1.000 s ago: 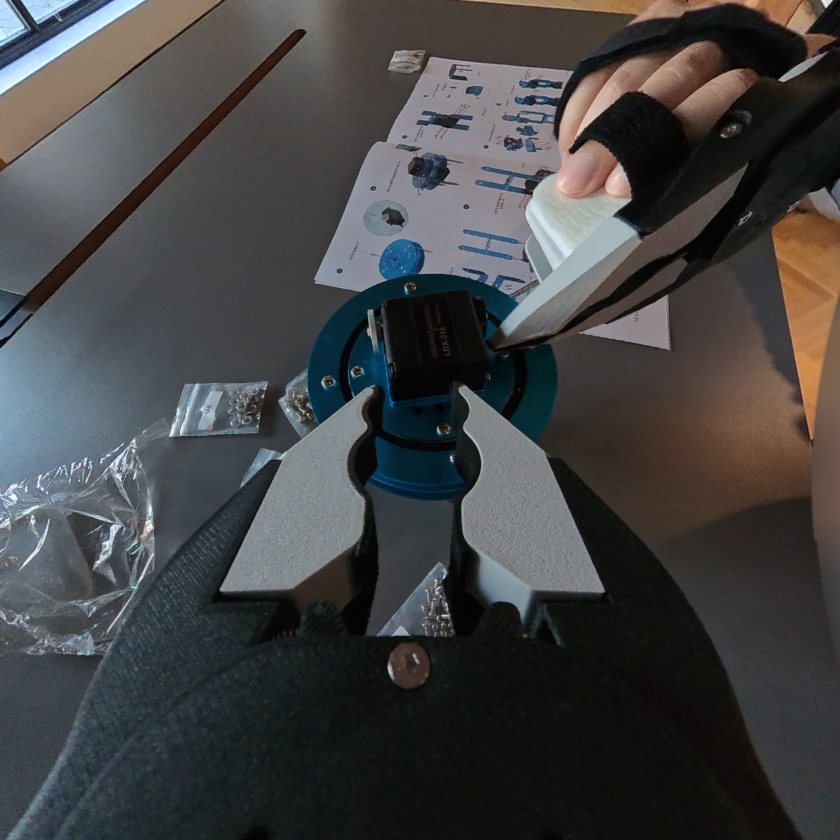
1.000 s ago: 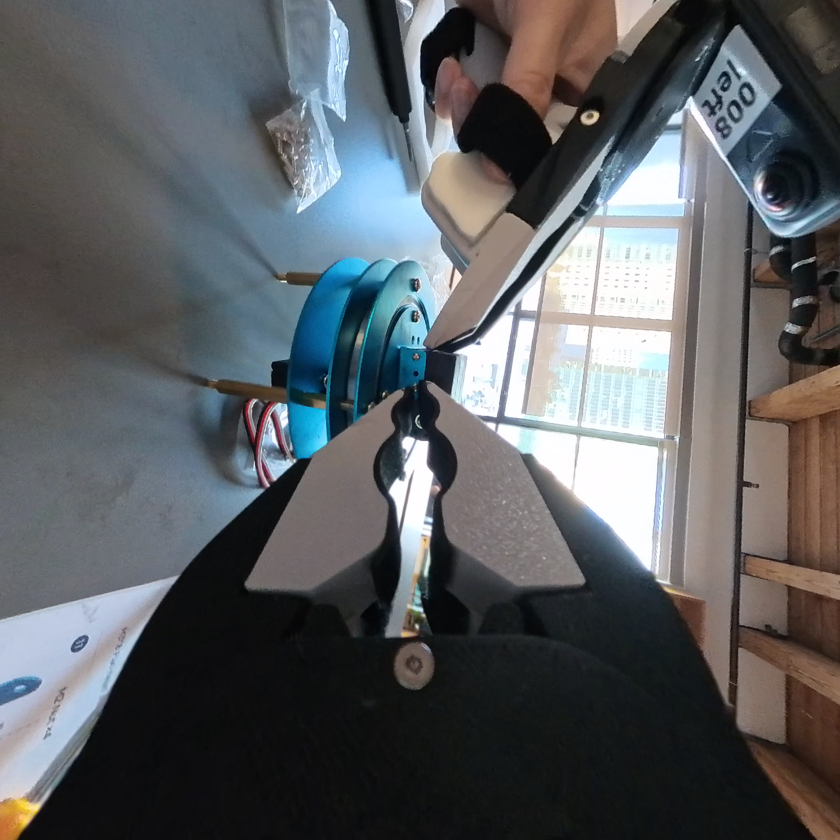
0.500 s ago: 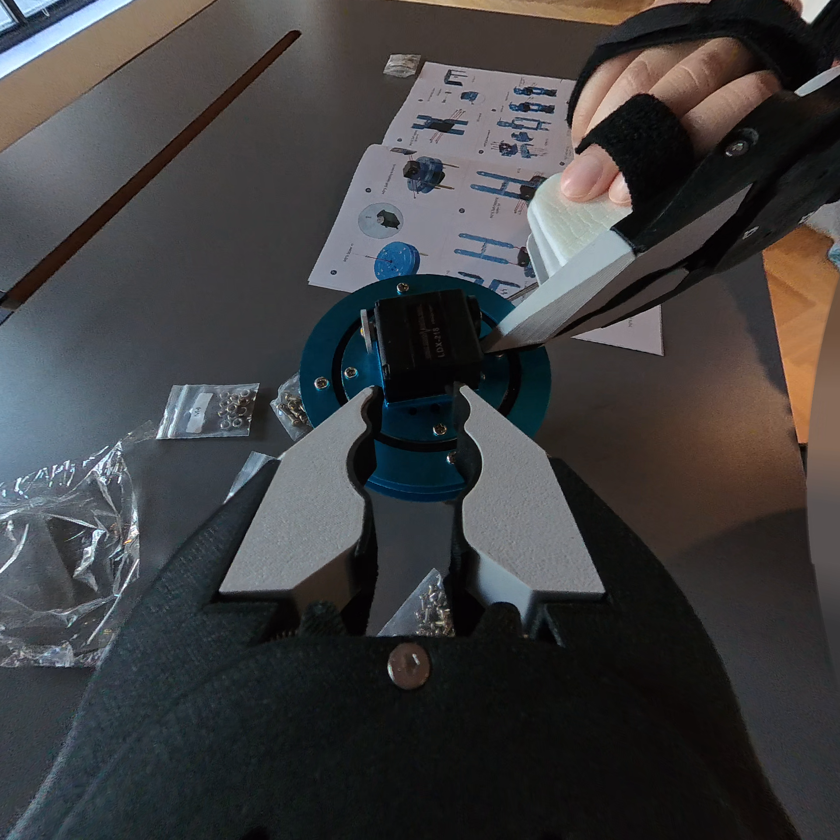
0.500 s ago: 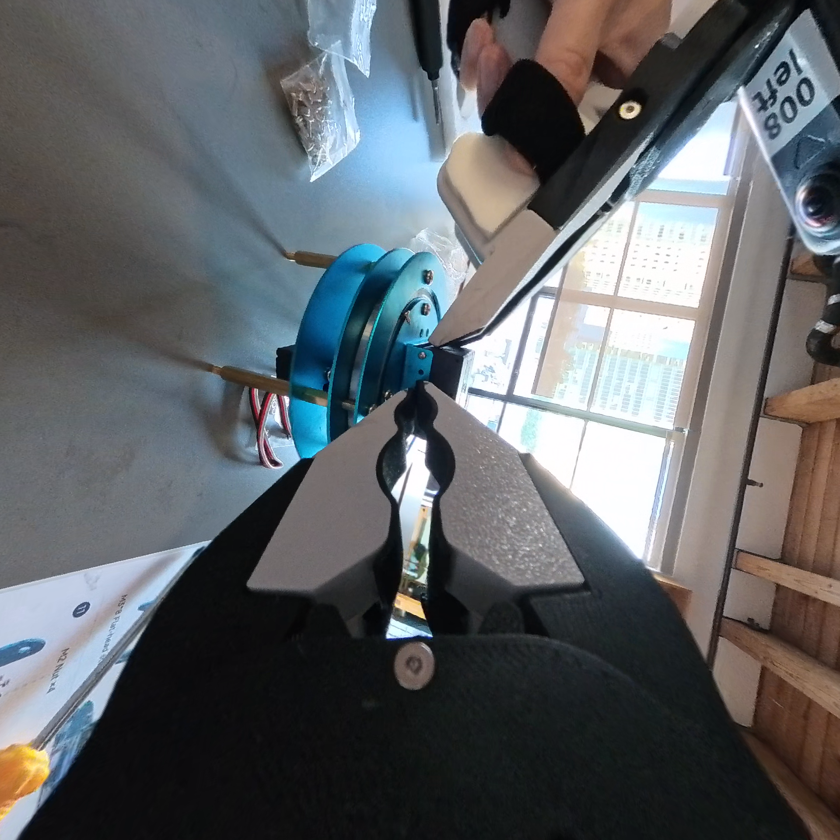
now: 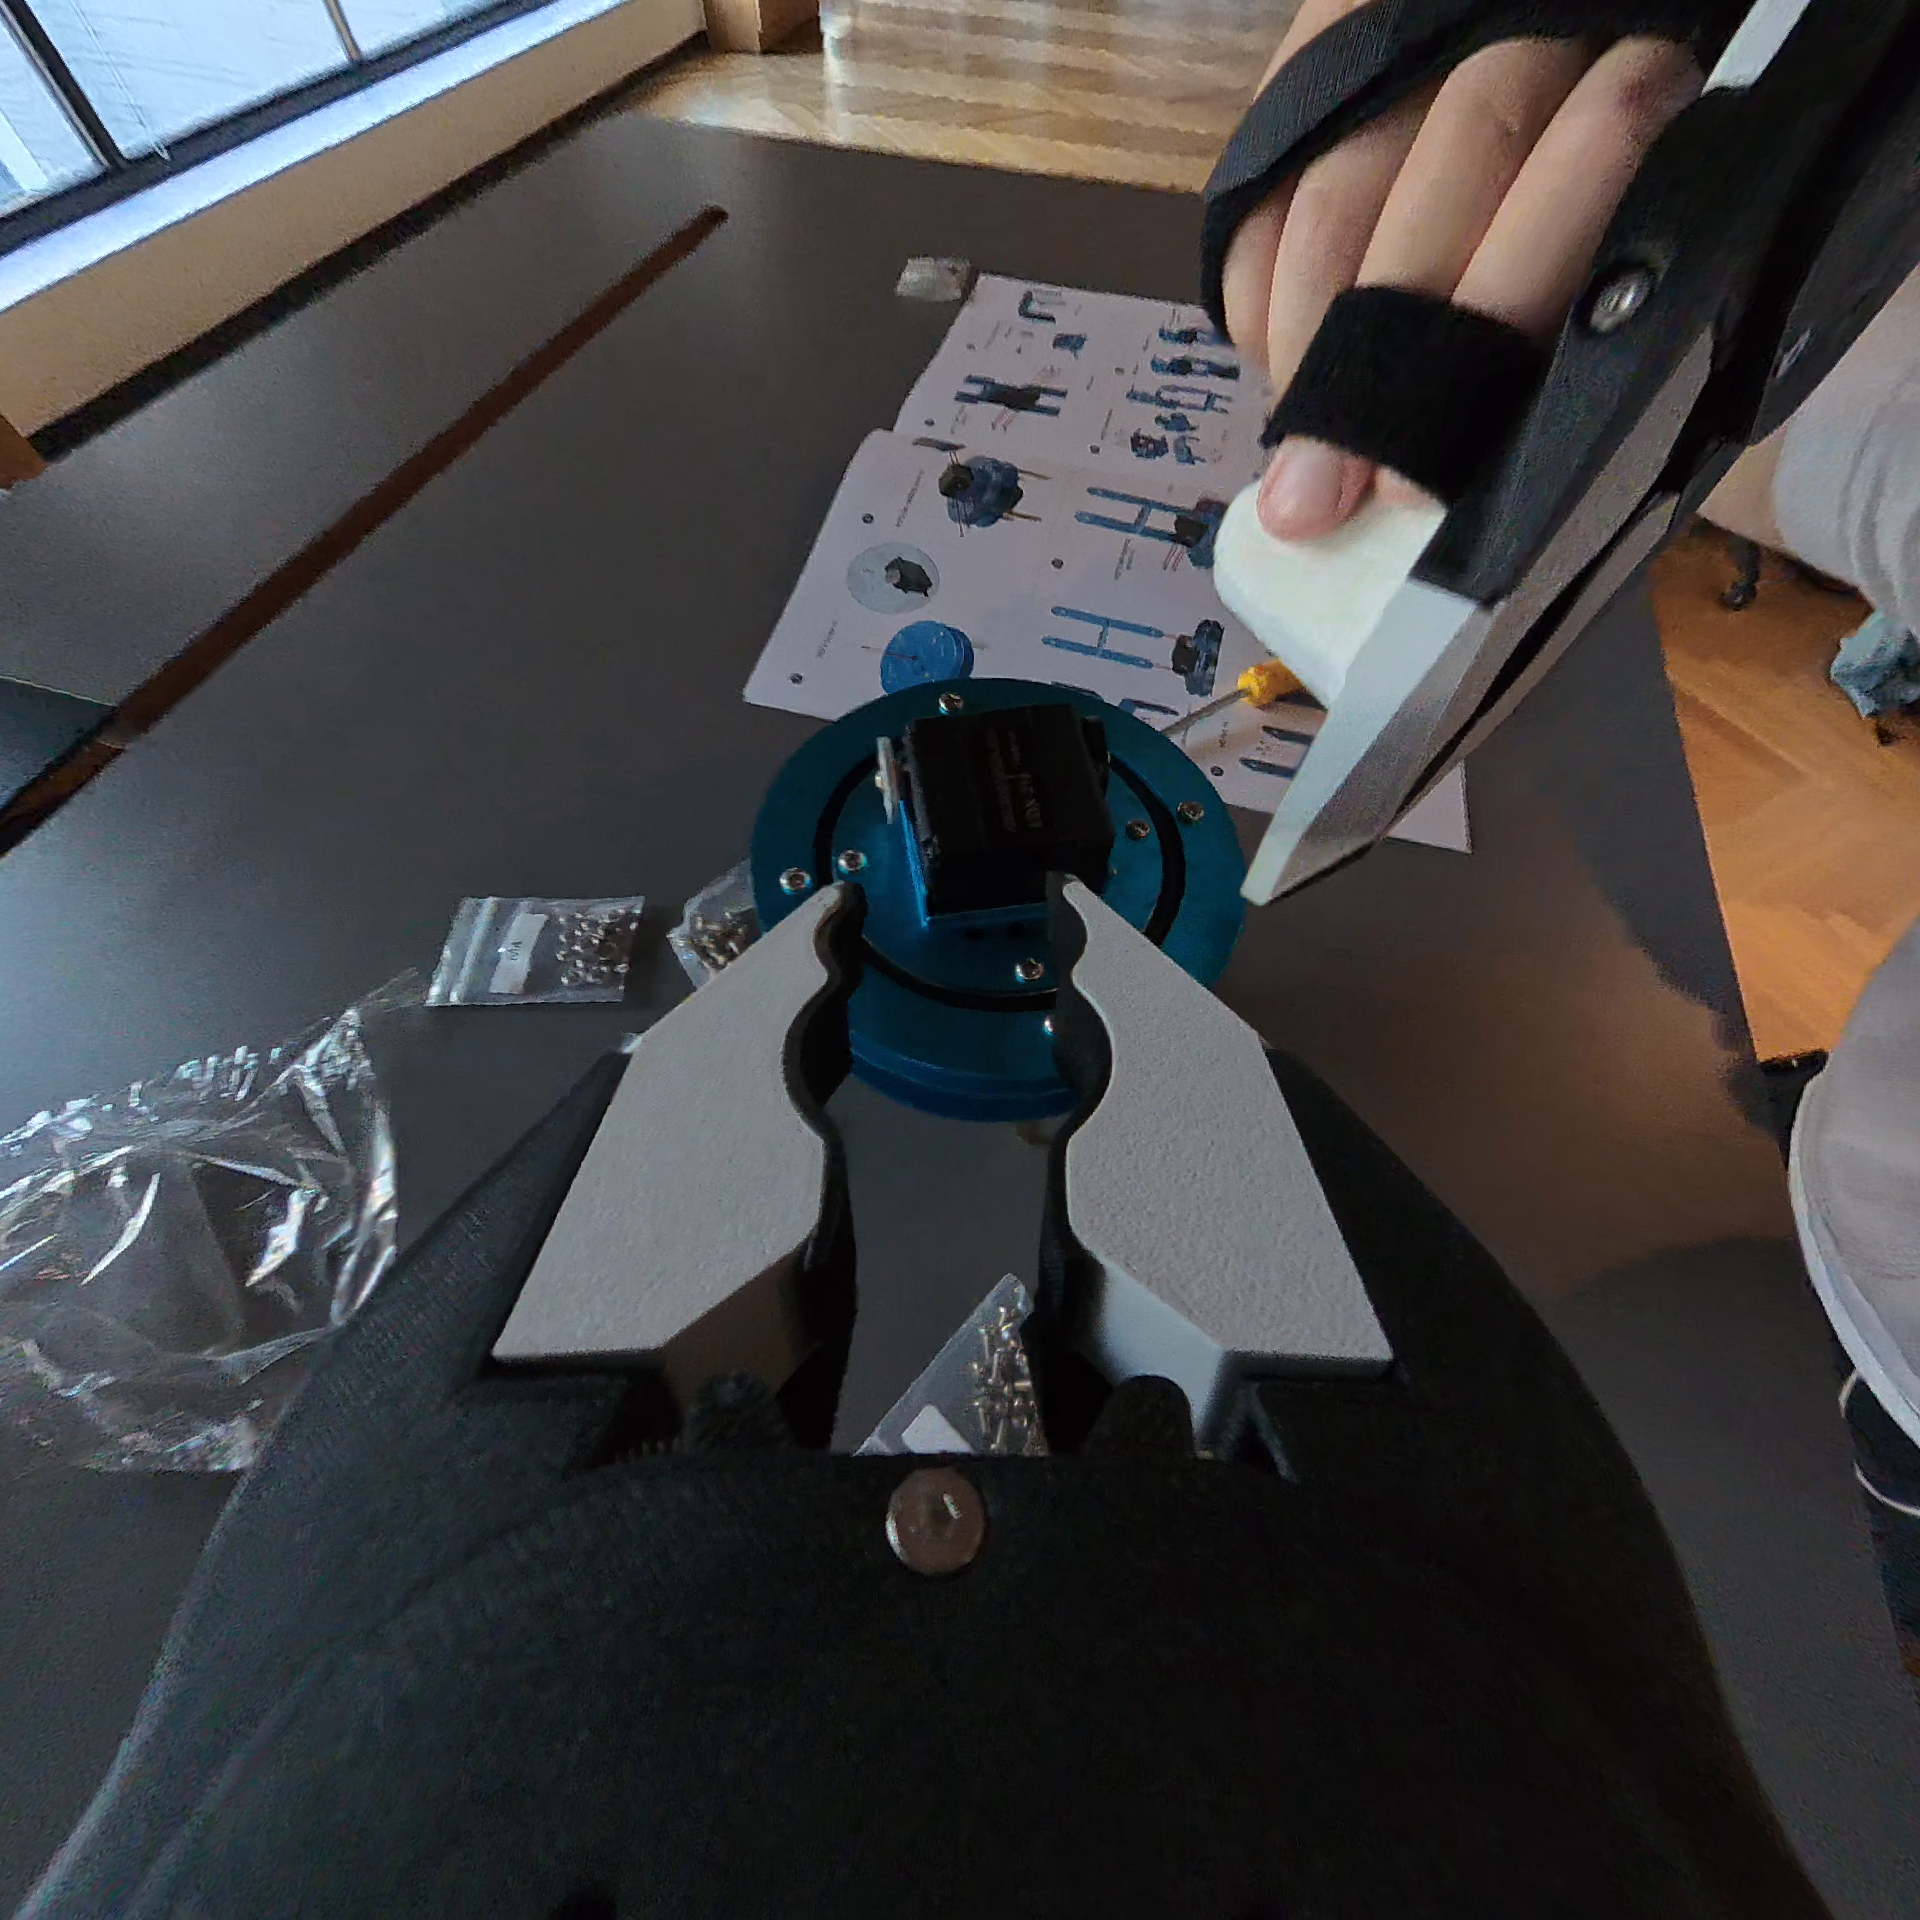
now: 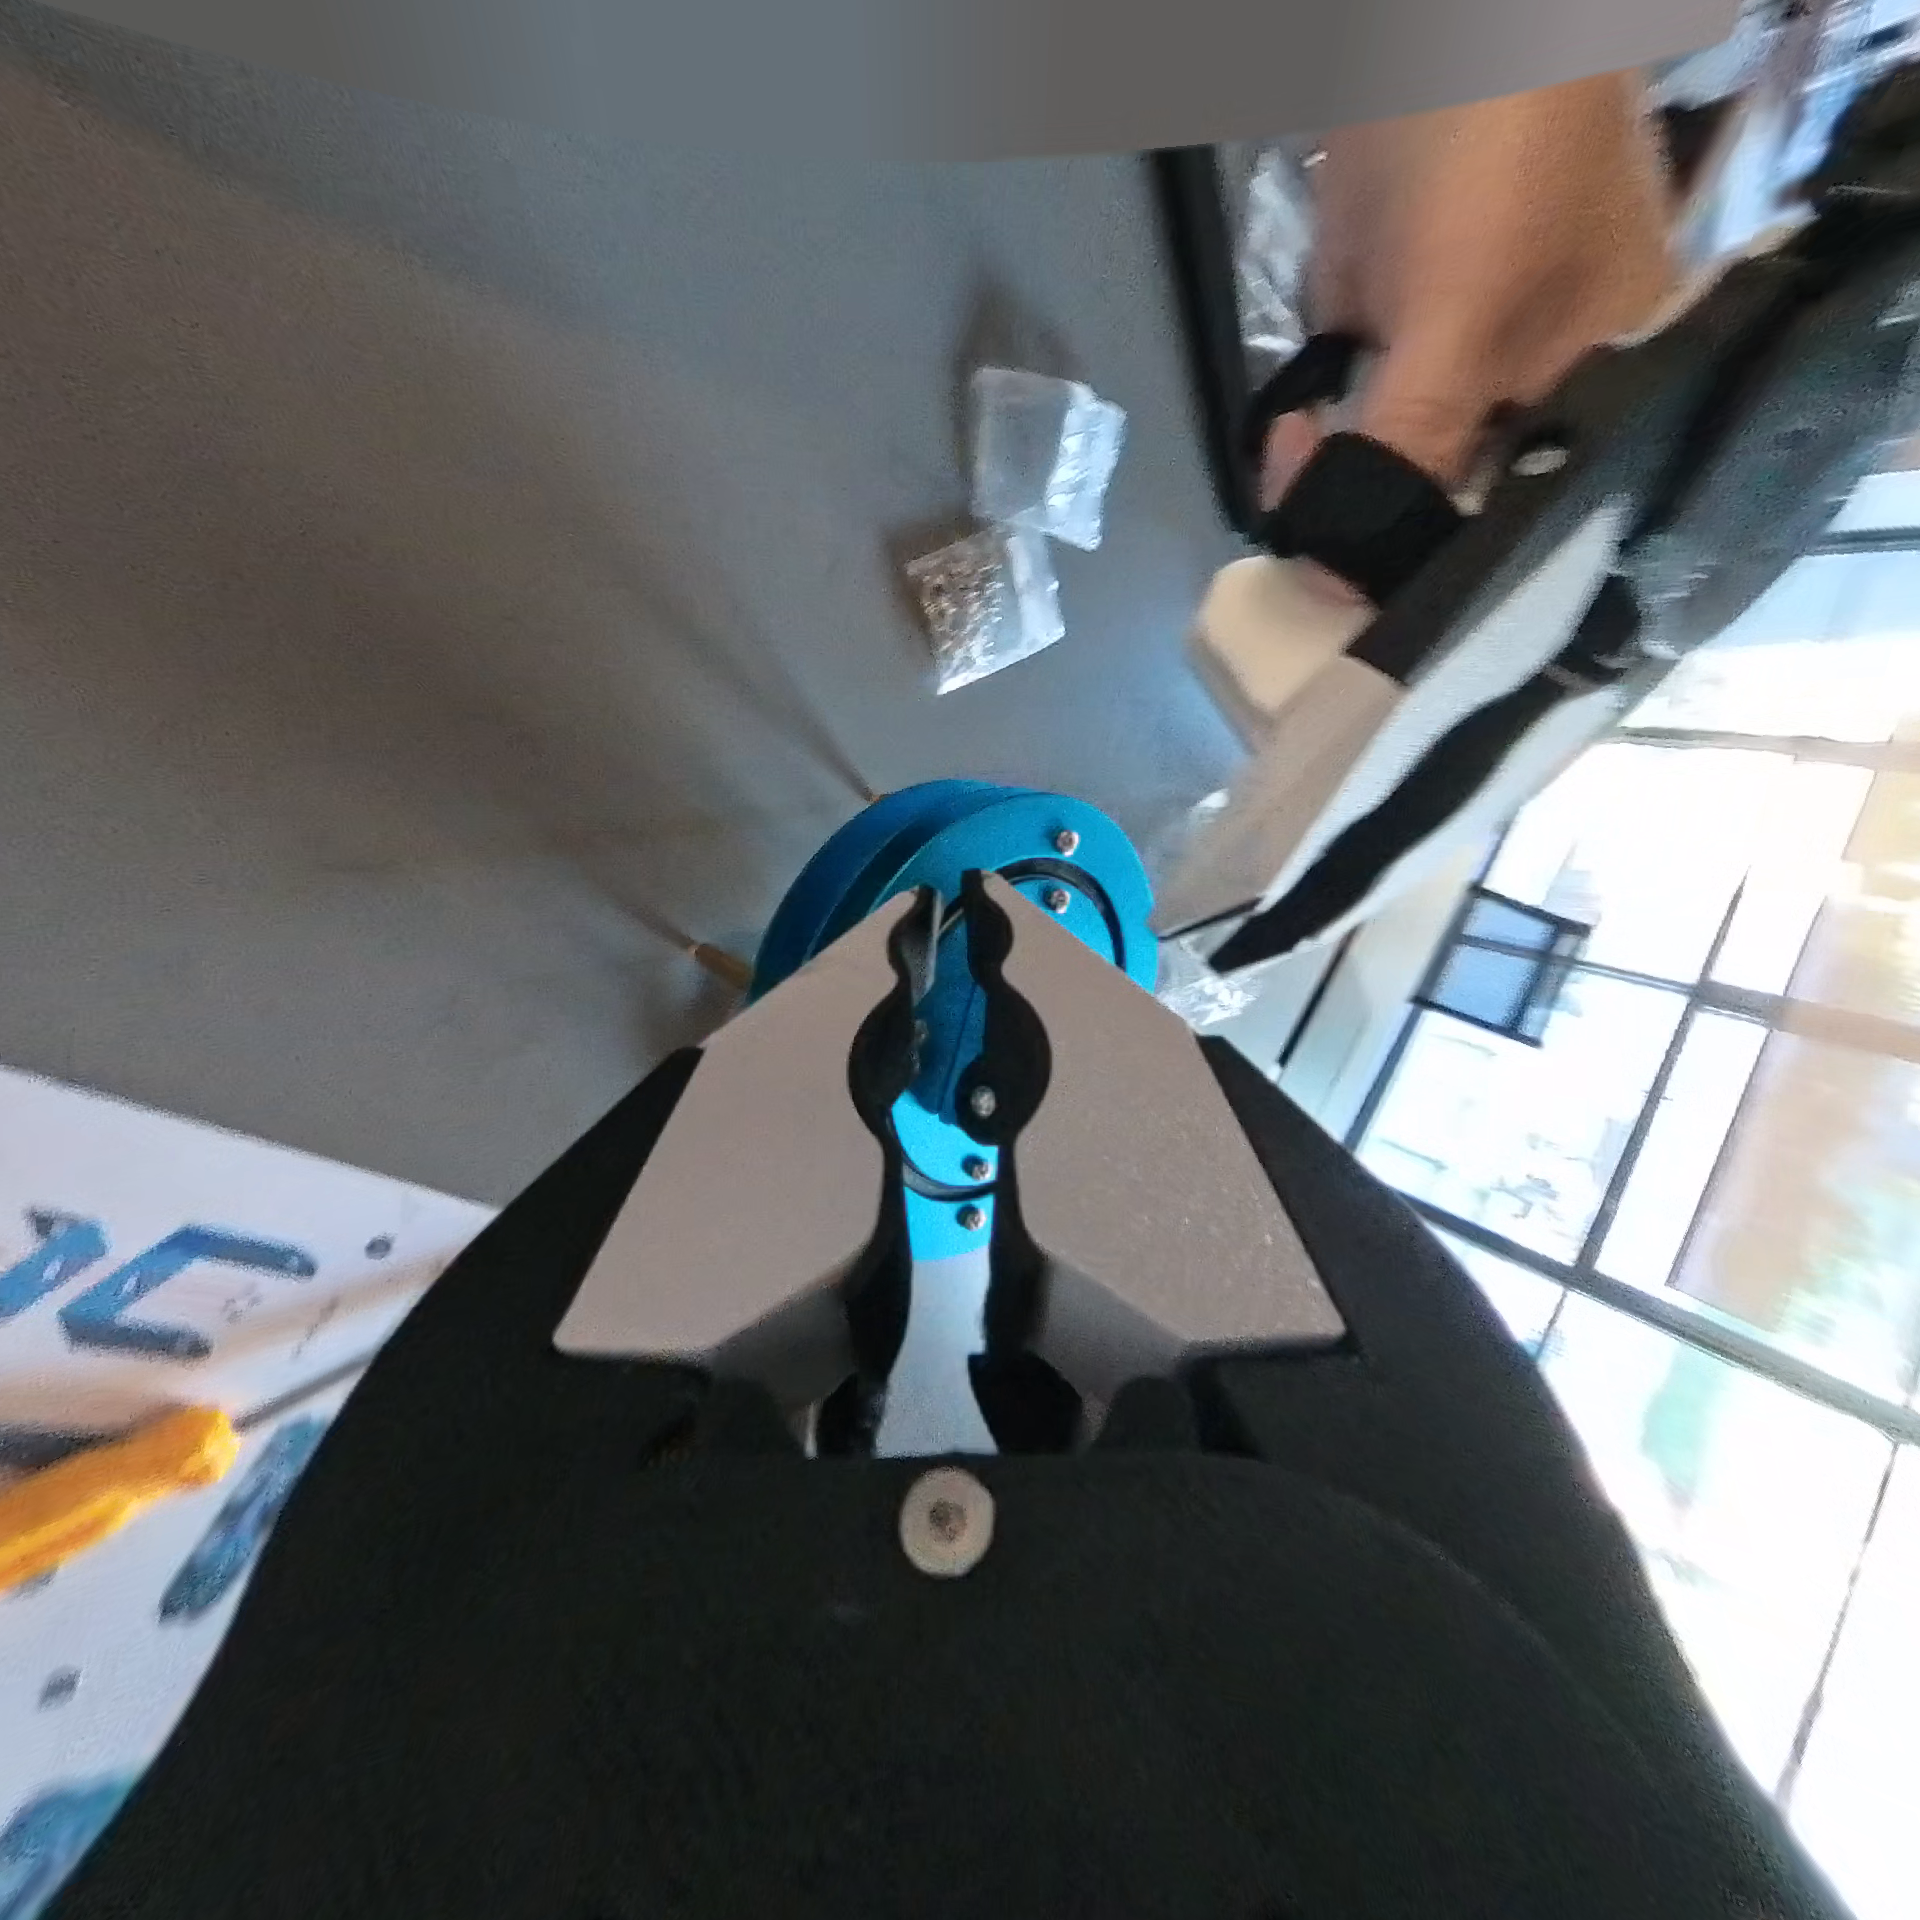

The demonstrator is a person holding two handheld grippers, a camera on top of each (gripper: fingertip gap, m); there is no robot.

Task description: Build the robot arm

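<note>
Blue metal disc (image 5: 997, 914), rigid, weighty; servo (image 5: 997, 800) between parted left tongs (image 5: 951, 894), untouched; right tongs (image 6: 948, 888) nearly closed, empty; grip rim.

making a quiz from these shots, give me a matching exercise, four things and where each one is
Things
1. servo
2. screwdriver
3. nut bag
4. crumpled wrap

Places
A. on the instruction sheets
B. on top of the blue disc, in front of the left hand-held gripper
C. far left, at the picture's edge
D. on the table, left of the disc

Pairs: 1-B, 2-A, 3-D, 4-C
</note>
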